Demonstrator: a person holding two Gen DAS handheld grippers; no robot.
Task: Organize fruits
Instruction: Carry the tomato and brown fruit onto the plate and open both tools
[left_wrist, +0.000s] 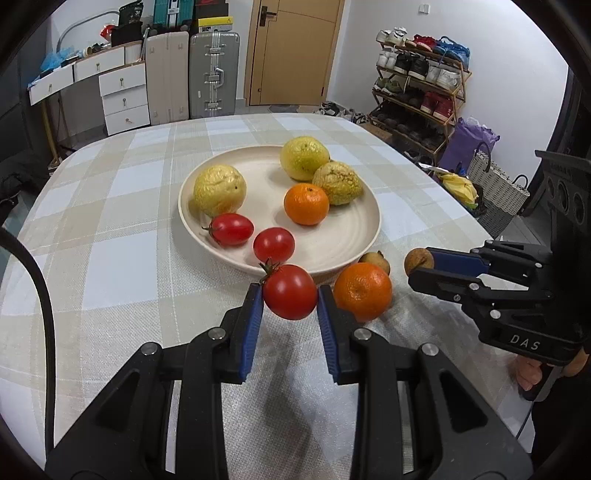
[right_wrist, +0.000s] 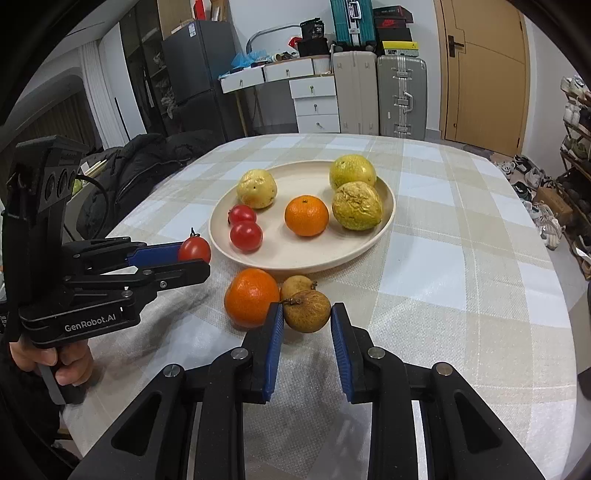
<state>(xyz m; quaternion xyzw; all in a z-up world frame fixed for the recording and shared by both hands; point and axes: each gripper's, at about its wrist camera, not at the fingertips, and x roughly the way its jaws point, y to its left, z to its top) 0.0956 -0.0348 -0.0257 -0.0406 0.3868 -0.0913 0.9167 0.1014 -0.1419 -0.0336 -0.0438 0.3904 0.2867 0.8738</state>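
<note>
My left gripper (left_wrist: 290, 301) is shut on a red tomato (left_wrist: 290, 297) and holds it above the cloth just short of the cream plate (left_wrist: 347, 243). It also shows in the right wrist view (right_wrist: 194, 254). My right gripper (right_wrist: 306, 314) is shut on a small brown fruit (right_wrist: 306, 311), seen from the left wrist view (left_wrist: 418, 260). The plate (right_wrist: 369, 240) holds three yellow-green fruits, an orange (left_wrist: 306, 204) and two tomatoes (left_wrist: 274, 244). A loose orange (left_wrist: 362, 291) and a second brown fruit (right_wrist: 297, 284) lie on the cloth by the plate's near rim.
The round table wears a beige checked cloth (left_wrist: 122, 258). A shoe rack (left_wrist: 417, 85), bags and a woven basket (left_wrist: 495, 188) stand beyond the right edge. Suitcases (left_wrist: 212, 74) and drawers line the far wall. A dark coat (right_wrist: 140, 173) lies past the left edge.
</note>
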